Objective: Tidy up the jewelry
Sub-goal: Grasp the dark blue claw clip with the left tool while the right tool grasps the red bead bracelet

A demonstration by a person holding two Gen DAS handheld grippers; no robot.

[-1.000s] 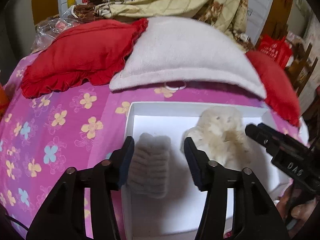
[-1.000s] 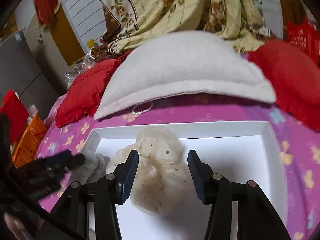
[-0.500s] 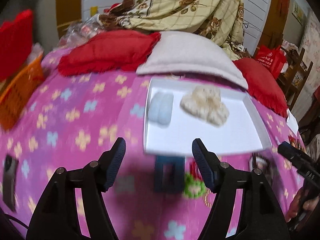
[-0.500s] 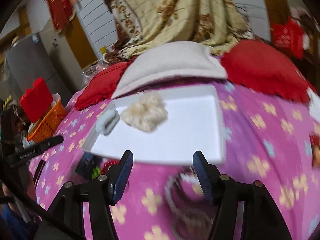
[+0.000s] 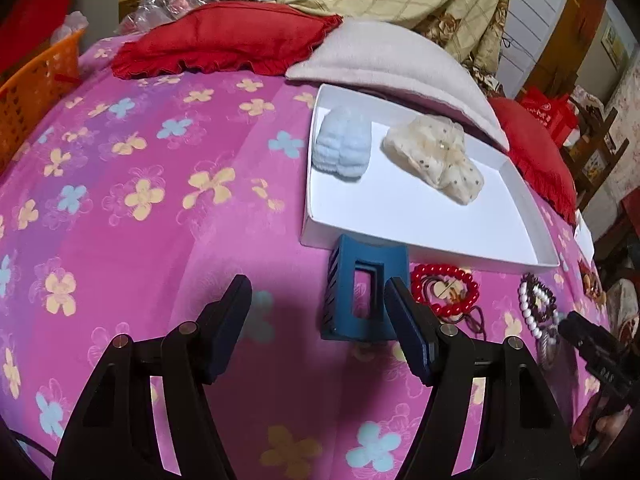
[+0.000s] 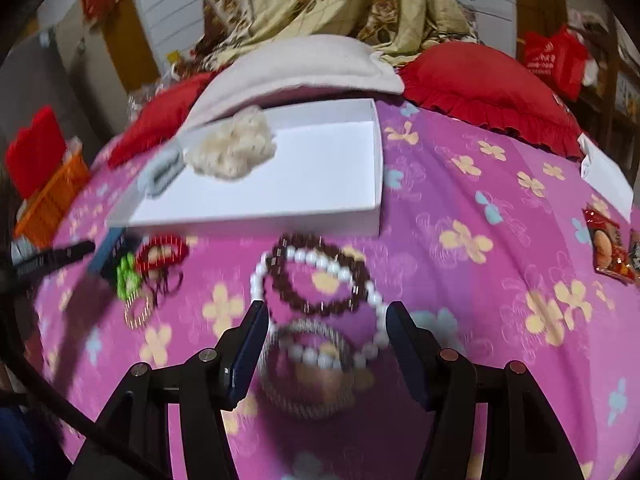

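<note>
Scrunchies [image 5: 434,158] are left in the white tray [image 5: 420,236]; both grippers, left gripper [image 5: 318,320] and right gripper [image 6: 322,338], are spread, empty, pulled back near the bracelets [image 6: 320,284].

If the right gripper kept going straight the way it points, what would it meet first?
Most likely the white pearl bead bracelet lying between the open right gripper fingers on the pink flowered bedspread, overlapping a dark brown bead bracelet; depth is unclear.

green trinket [image 6: 129,280] blurred, snack packet [image 6: 610,246] edge-cropped
</note>
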